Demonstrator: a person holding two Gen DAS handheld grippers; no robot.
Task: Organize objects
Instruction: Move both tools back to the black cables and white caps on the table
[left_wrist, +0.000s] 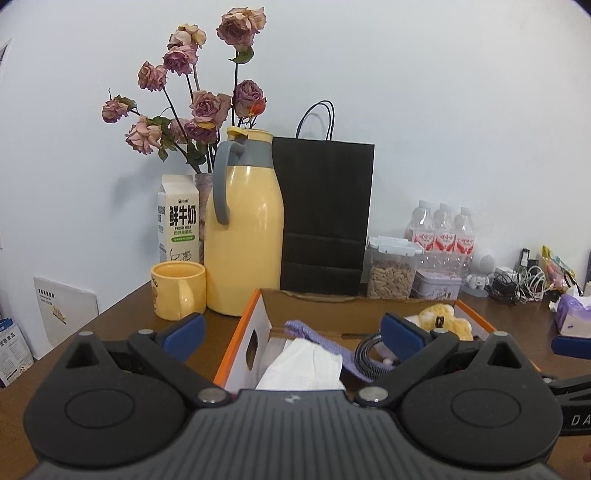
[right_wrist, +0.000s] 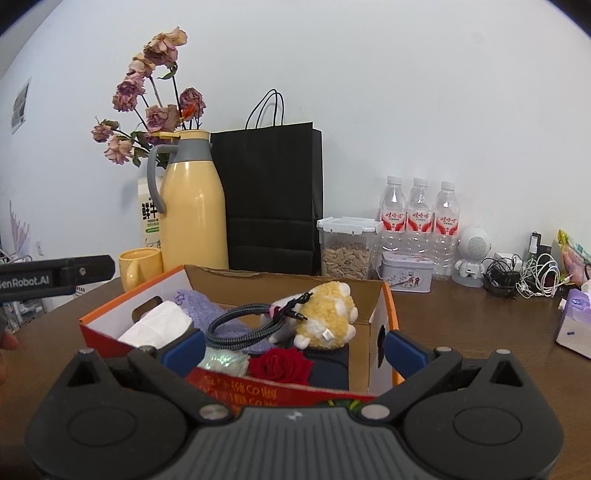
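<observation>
An open orange-and-white cardboard box (right_wrist: 388, 306) stands on the brown table, also in the left wrist view (left_wrist: 236, 343). It holds a yellow plush toy (right_wrist: 328, 314), a coiled braided cable (right_wrist: 236, 325), a purple cloth (right_wrist: 207, 310), white tissue (right_wrist: 155, 325), a red rose (right_wrist: 280, 365) and a red packet (right_wrist: 258, 391). My left gripper (left_wrist: 293, 332) is open and empty over the box's left end, above tissue (left_wrist: 303, 365). My right gripper (right_wrist: 295, 349) is open and empty, its jaws straddling the box's near right corner.
Behind the box stand a yellow mug (left_wrist: 179, 290), yellow thermos (left_wrist: 243, 229), milk carton (left_wrist: 179, 218), dried roses (left_wrist: 199, 107), black paper bag (left_wrist: 325, 214), seed jar (right_wrist: 347, 247), tin (right_wrist: 406, 271), three water bottles (right_wrist: 419, 218), a small robot figure (right_wrist: 471, 258), tangled cables (right_wrist: 524, 275) and a tissue pack (right_wrist: 574, 321).
</observation>
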